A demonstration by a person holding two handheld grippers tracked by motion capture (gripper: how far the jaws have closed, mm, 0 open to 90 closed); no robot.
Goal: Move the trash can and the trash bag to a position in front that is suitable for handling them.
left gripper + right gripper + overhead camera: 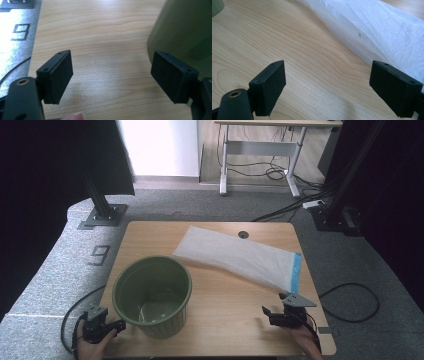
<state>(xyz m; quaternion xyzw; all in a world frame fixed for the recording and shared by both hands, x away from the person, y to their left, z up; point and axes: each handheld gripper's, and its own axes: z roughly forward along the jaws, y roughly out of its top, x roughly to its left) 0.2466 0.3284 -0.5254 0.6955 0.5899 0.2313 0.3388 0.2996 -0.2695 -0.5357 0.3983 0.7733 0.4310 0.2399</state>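
A wooden table [220, 320] on grey carpet [50, 270] — a white-legged desk [260, 150] behind.

Grey carpet [210, 202] surrounds the wooden table [220, 312]; a white-legged desk [260, 150] stands beyond, cables [270, 170] beneath.

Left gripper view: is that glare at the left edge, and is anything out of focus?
Left gripper view: the grey floor is blown out by glare; the green bin is soft, the fingers sharp. High view: bright doorway, dark sides, table evenly lit.
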